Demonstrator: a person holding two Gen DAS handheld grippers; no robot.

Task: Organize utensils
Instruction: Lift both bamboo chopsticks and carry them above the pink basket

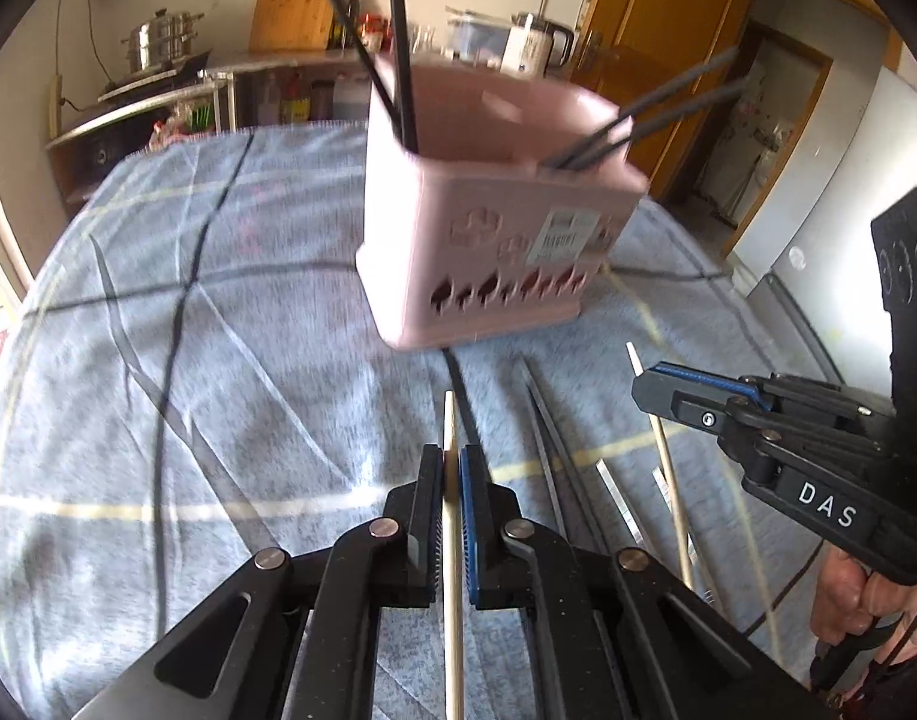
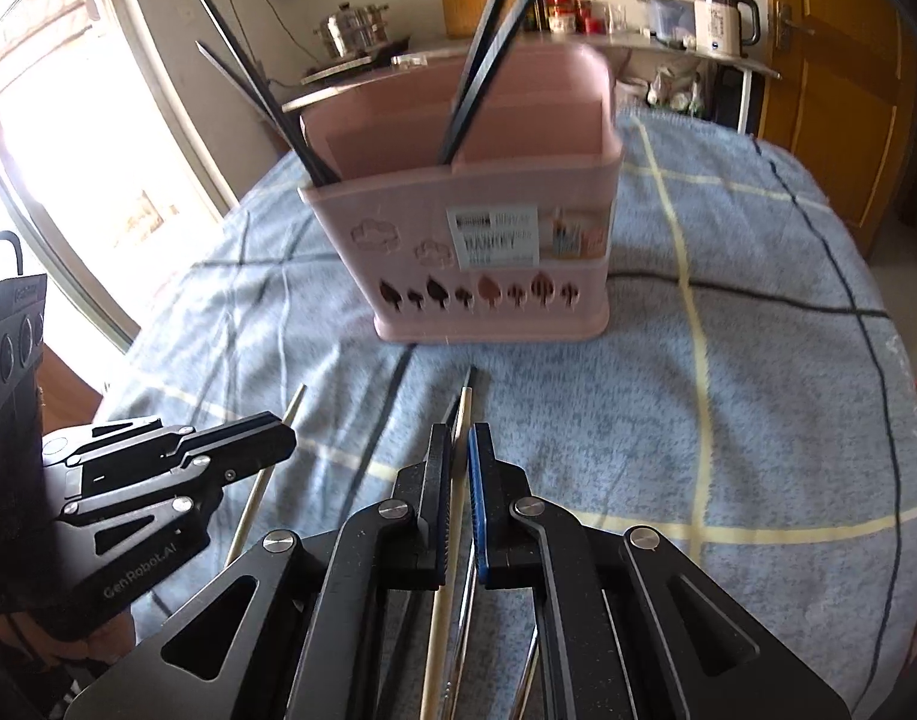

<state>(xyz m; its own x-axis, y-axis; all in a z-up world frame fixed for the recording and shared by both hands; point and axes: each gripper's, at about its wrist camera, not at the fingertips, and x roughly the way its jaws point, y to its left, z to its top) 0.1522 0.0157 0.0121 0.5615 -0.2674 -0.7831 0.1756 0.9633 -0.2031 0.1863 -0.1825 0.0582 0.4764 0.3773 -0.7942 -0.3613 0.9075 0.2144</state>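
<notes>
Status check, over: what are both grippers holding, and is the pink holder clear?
Left gripper shut on a wooden chopstick. Right gripper shut on another wooden chopstick. Pink holder ahead, unobstructed, black chopsticks inside.

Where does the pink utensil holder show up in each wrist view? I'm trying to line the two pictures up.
Left wrist view: the pink utensil holder stands upper centre on the blue plaid cloth, dark chopsticks leaning out both ends.
Right wrist view: the holder stands upper centre, its label facing the camera.
Shared landmark: the white electric kettle on the counter behind.

"DAS" on right gripper (image 1: 641,387); "GenRobot.AI" on left gripper (image 2: 290,435).
</notes>
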